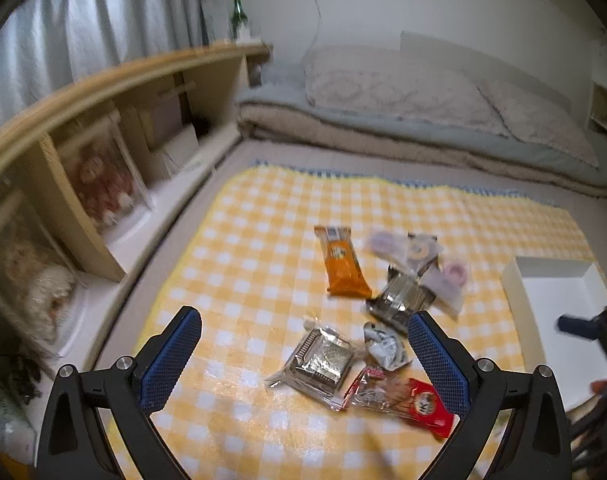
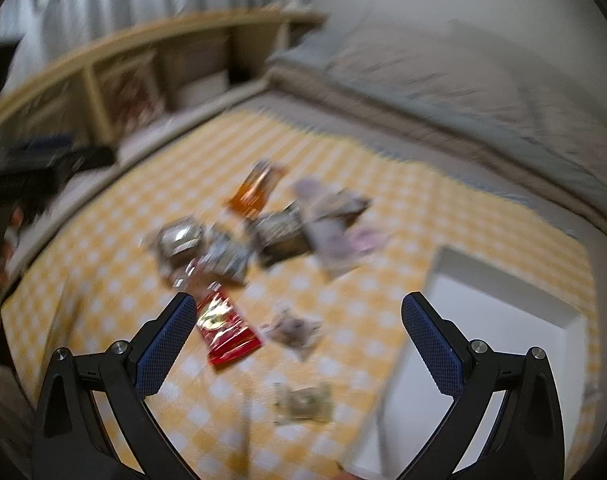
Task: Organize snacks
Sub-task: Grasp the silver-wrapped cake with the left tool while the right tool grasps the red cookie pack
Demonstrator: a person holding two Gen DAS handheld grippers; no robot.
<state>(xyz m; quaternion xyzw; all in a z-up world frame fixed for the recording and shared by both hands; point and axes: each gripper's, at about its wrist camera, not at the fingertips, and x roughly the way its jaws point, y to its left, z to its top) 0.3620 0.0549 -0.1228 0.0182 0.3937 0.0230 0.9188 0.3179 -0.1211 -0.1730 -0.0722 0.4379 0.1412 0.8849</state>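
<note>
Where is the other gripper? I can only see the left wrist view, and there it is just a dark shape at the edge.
Observer: The right gripper is open and holds nothing. It hangs over the checked cloth.
Operator: Are there any snacks I'm missing?
Observer: Yes. A small pale packet lies on the cloth, seen between its fingers, beside the red packet.
Operator: Only that one?
Observer: No. Another packet, too blurred to identify, lies nearer the camera, close to the edge of the white box.
</note>
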